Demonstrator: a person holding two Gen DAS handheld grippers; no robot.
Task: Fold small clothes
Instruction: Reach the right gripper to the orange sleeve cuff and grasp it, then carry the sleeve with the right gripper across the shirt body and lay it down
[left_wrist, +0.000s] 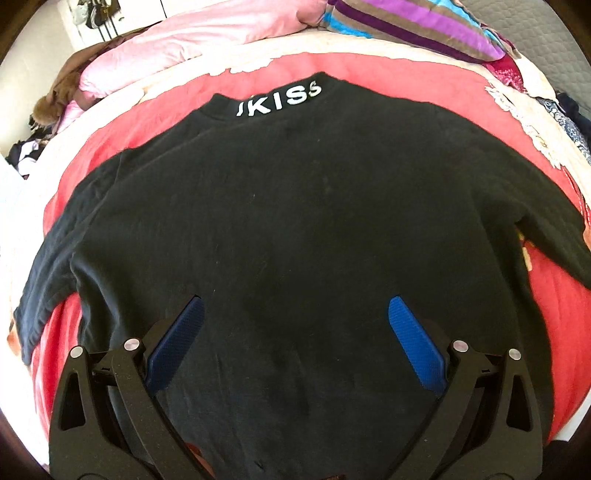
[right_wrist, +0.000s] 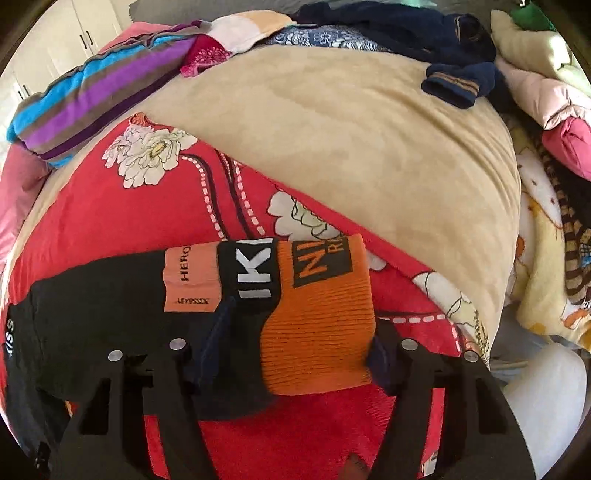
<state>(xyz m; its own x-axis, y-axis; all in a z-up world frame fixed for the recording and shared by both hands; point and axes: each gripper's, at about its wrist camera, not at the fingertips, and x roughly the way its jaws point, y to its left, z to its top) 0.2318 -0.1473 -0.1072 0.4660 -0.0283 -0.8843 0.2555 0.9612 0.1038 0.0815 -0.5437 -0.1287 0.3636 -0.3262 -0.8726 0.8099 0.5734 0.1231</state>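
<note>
Black long-sleeved top (left_wrist: 295, 229), spread flat and face down across the red flowered bedcover, collar at the far side bearing white letters "KISS". Sleeves angled out and down on both sides, hem nearest the left wrist camera. In the right wrist view, one sleeve end (right_wrist: 280, 295) stretched sideways: black cloth, then a salmon patch reading "HERO", a black band with white letters, and a ribbed orange cuff with a black label.
</note>
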